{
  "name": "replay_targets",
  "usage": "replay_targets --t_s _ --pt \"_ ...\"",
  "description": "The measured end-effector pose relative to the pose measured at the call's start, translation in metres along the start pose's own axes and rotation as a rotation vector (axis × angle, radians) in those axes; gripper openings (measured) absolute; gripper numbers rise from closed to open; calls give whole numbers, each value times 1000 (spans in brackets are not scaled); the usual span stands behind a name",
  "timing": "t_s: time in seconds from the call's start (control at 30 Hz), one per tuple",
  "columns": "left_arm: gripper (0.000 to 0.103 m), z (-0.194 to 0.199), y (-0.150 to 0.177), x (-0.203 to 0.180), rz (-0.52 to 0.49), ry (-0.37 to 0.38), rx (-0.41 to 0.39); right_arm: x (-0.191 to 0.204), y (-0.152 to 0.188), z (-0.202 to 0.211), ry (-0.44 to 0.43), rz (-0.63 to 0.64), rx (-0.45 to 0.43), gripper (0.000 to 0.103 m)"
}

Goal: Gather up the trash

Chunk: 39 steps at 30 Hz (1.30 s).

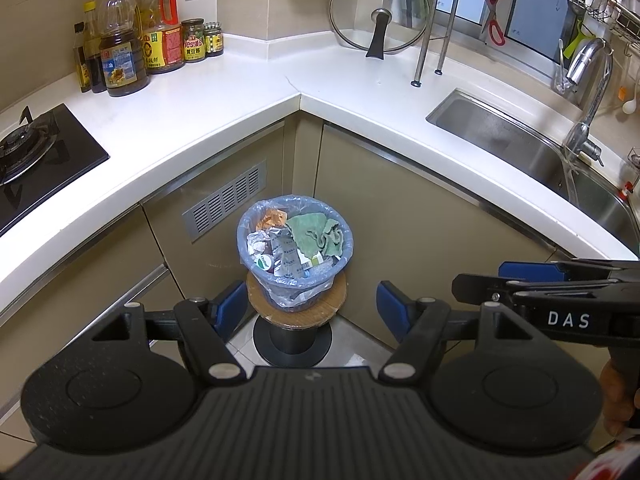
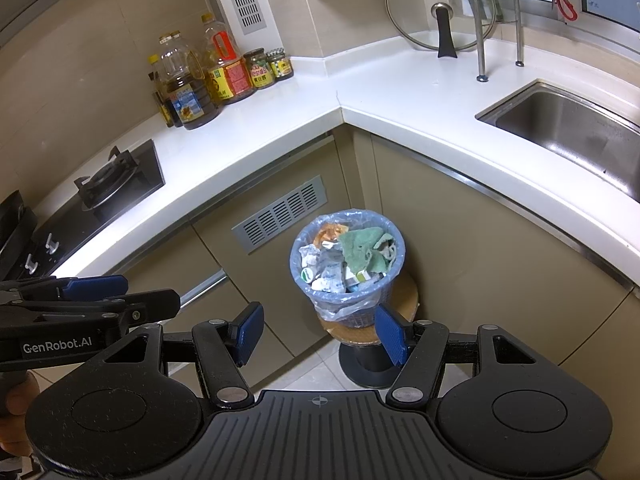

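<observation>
Below both open grippers (image 1: 310,306) (image 2: 320,330), apart, stands the trash bin (image 1: 295,276).

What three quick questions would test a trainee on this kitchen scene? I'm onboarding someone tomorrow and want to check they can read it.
1. True or false: the bin stands directly on the floor.
2. Multiple choice: the green cloth lies A) in the sink, B) in the bin, C) on the stove.
3. What does each gripper hold, left gripper and right gripper?

Key
1. False: it stands on a round stool.
2. B.
3. Nothing; both are open, apart from the bin.
</observation>
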State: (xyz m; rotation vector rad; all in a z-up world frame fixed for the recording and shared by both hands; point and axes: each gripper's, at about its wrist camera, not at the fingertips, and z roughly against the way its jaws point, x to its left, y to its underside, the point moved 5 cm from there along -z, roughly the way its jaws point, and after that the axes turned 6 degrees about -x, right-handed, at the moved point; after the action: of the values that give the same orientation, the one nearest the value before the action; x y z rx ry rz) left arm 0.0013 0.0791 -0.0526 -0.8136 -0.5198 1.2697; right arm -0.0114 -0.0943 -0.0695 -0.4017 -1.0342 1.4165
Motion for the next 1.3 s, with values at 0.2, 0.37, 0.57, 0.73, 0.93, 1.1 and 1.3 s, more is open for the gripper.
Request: replay_targets --t_s 0.2,0.37,0.57,0.73,0.93,1.1,1.3 --pt "69 -1 -3 0 -4 2 -1 -2 -2 -2 0 1 0 62" --pt "69 -1 -3 -1 -3 1 -2 -2 -2 -3 0 2 -1 62" --pt "69 -2 -4 0 -4 1 -3 -2 -2 -3 0 2 0 62" --pt "69 -3 -7 1 -7 1 -4 -2 -4 -4 0 3 0 62" --pt "69 -3 -9 2 -7 2 -2 -1 -5 -5 1 0 1 62" --pt "69 -4 -10 2 -7 3 -2 -2 -7 -8 1 0 3 62" --pt "69 -5 -12 1 -9 4 -4 -2 -7 -7 1 1 3 62"
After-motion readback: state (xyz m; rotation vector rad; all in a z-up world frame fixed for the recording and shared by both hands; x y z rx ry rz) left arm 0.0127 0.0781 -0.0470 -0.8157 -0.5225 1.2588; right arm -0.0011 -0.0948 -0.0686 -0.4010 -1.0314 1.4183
